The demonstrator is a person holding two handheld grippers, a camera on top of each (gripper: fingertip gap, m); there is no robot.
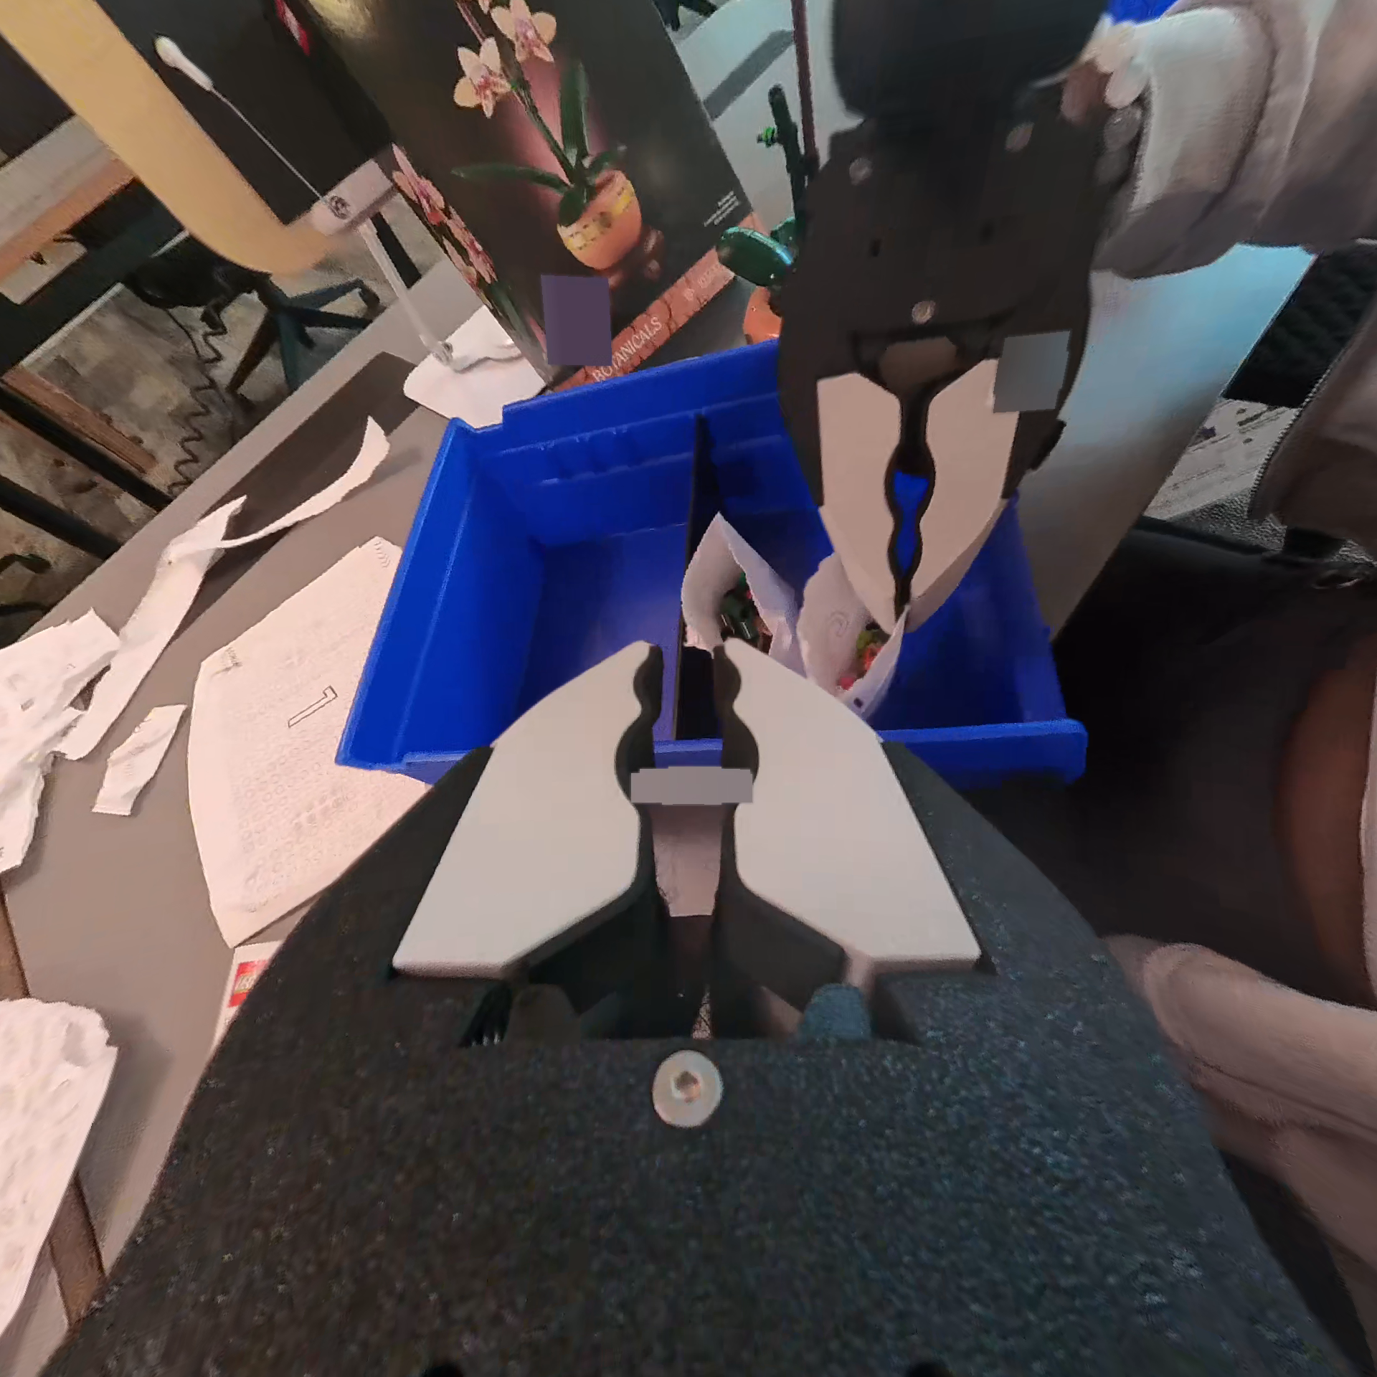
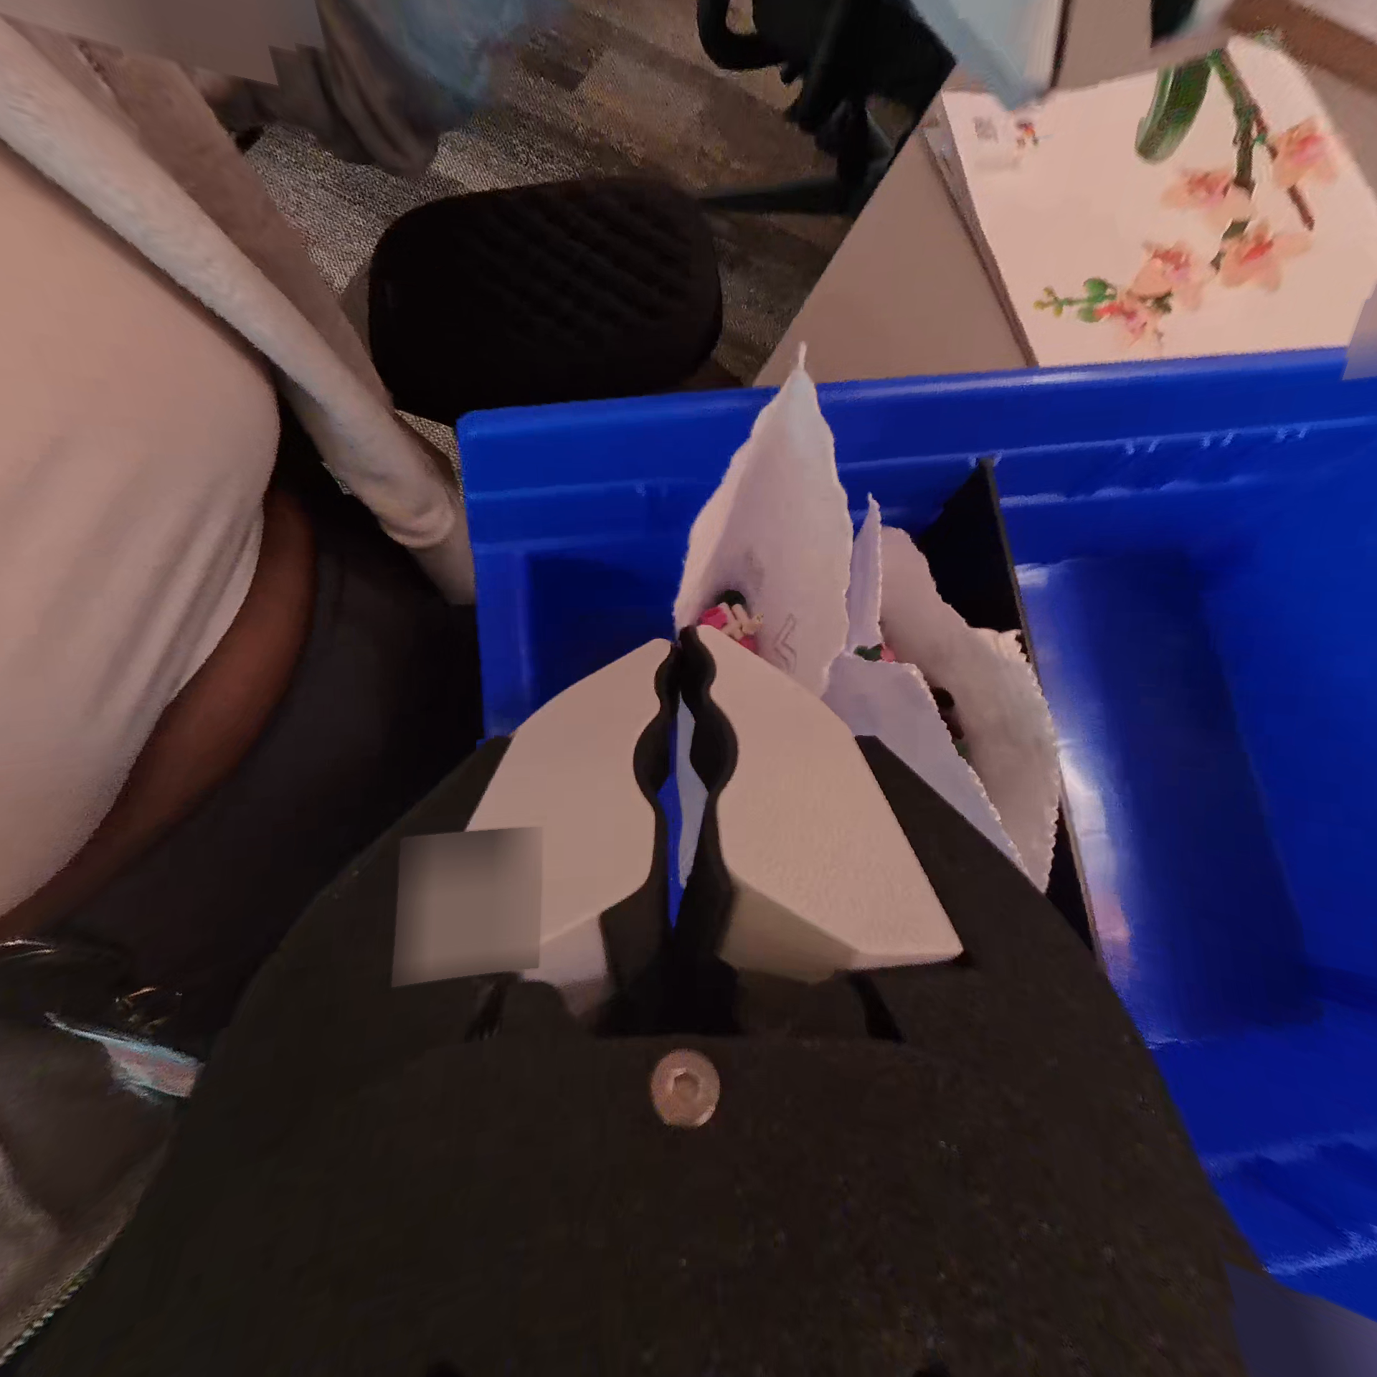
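A blue bin (image 1: 462,596) stands on the grey desk (image 1: 134,961), split into two compartments by a dark upright divider (image 1: 691,536). In the compartment on the person's side of the divider sits a torn white paper bag (image 2: 775,536), its ragged edges standing up above the bin's rim, with small pink and green pieces (image 2: 734,622) showing inside its open mouth. The compartment beyond the divider shows only bare blue walls.

The right gripper (image 1: 903,596) reaches down into the bin from above, held by a hand in a white glove (image 1: 1207,127). Its fingers (image 2: 589,775) are pressed nearly together at the tips and pinch an edge of the paper bag, which runs down between them in the right wrist view.

The left gripper (image 1: 689,656) hovers just over the bin's near rim, pointing along the divider. Its fingers (image 1: 551,805) stand slightly spread, with nothing between them, and touch neither bin nor bag.

Left of the bin, torn white paper scraps (image 1: 149,611) and a flattened white bag (image 1: 290,730) lie on the desk. Behind the bin leans a dark box printed with orchids (image 1: 566,171).
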